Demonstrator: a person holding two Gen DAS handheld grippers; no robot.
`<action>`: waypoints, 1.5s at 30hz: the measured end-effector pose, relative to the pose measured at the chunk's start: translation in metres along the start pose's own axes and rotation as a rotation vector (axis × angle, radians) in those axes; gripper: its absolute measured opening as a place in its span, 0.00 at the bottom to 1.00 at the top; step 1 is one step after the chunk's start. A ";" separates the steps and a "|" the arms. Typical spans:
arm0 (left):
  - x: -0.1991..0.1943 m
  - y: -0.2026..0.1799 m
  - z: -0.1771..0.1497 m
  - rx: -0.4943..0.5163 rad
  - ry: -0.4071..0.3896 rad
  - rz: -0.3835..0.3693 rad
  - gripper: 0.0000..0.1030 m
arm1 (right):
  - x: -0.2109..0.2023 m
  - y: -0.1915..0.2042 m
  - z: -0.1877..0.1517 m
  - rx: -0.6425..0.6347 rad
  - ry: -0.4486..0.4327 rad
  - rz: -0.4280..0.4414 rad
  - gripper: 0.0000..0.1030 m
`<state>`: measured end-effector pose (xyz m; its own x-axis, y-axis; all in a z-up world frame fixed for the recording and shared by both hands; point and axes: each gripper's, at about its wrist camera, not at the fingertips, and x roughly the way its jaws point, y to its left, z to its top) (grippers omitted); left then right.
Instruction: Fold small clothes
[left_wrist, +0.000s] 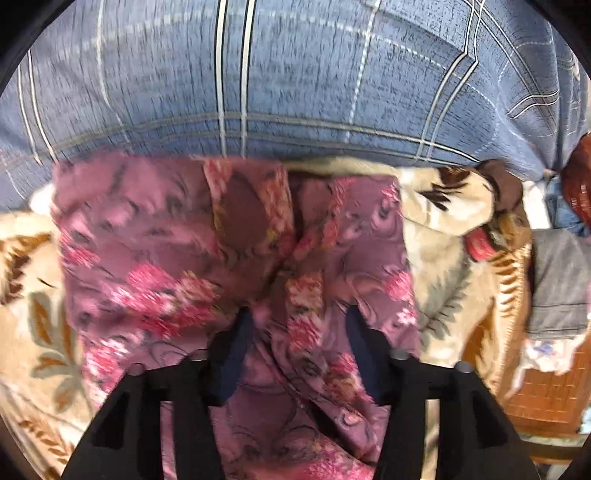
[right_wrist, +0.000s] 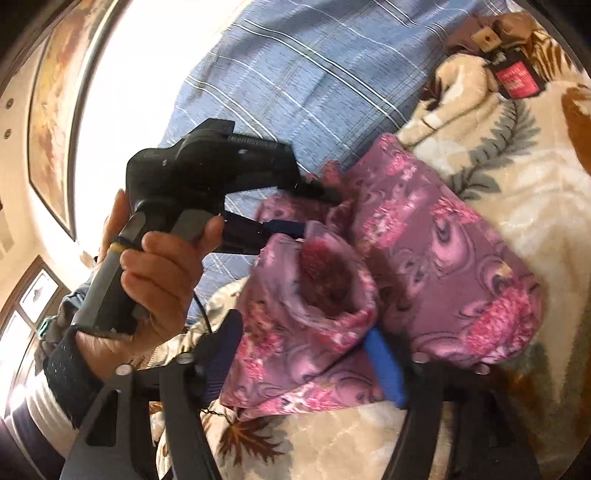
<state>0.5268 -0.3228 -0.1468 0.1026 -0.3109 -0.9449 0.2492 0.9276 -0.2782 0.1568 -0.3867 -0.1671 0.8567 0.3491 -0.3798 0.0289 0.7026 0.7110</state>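
The pink floral garment (left_wrist: 229, 258) lay bunched on the cream leaf-patterned blanket (left_wrist: 40, 332), just near of the person's blue checked shirt (left_wrist: 295, 74). By the look of it the fold was barely begun: the cloth was rumpled, one tubular opening gaped upward, and no flat, squared layer showed anywhere. Smoothing and every real fold seemed left to do.

The left gripper (left_wrist: 299, 314) had its fingers spread, with a ridge of fabric rising between them; whether they pinched it could not be told. The right gripper (right_wrist: 303, 354) likewise stood wide apart, the garment's near edge lying between its fingers, seemingly not clamped.

Only the right wrist view showed the left hand (right_wrist: 155, 280) around its handle, the left tool's tips at the cloth's far-left edge, and the open sleeve-like mouth (right_wrist: 325, 273). Only the left wrist view showed a grey folded cloth (left_wrist: 561, 280) at the far right, and the garment's full spread.
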 end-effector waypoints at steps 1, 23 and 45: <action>0.002 -0.003 0.001 0.003 0.003 0.026 0.52 | 0.001 0.000 0.001 -0.009 -0.003 -0.001 0.71; 0.058 -0.113 -0.011 0.112 -0.057 0.042 0.05 | -0.061 -0.076 0.022 0.265 -0.162 -0.019 0.15; -0.021 -0.126 -0.088 0.316 -0.439 0.508 0.43 | -0.067 0.006 0.026 -0.217 -0.309 -0.362 0.67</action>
<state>0.4085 -0.4148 -0.1073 0.6383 0.0247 -0.7694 0.3269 0.8962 0.2999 0.1131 -0.4220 -0.1216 0.9245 -0.1160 -0.3630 0.2719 0.8682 0.4151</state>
